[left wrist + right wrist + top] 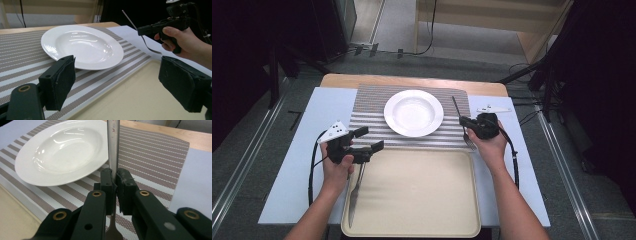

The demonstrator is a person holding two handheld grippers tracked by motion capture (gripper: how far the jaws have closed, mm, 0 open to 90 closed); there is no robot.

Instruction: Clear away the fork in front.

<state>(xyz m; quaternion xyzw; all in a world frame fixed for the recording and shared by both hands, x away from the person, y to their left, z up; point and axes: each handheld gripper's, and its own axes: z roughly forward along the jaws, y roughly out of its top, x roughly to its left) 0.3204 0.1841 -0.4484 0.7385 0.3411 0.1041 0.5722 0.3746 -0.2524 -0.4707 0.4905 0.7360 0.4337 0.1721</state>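
The fork [463,126] is pinched by its handle between the closed right tongs [465,121], held just off the right rim of the white plate [413,113], over the right edge of the striped placemat [367,107]. Its handle points away from the person and its tines point back toward them, which looks like a carry toward a setting spot beside the plate (the grip sits mid-handle, so the fork hangs level rather than tipping). In the right gripper view the jaws meet on the metal shaft [113,150].

The left tongs [366,139] stand open and empty, near the plate's lower left, over the seam between placemat and beige tray [422,200]. A knife [355,192] lies along the tray's left edge, below the plate; the open jaws are probably poised for it. The desk [307,160] carries everything.
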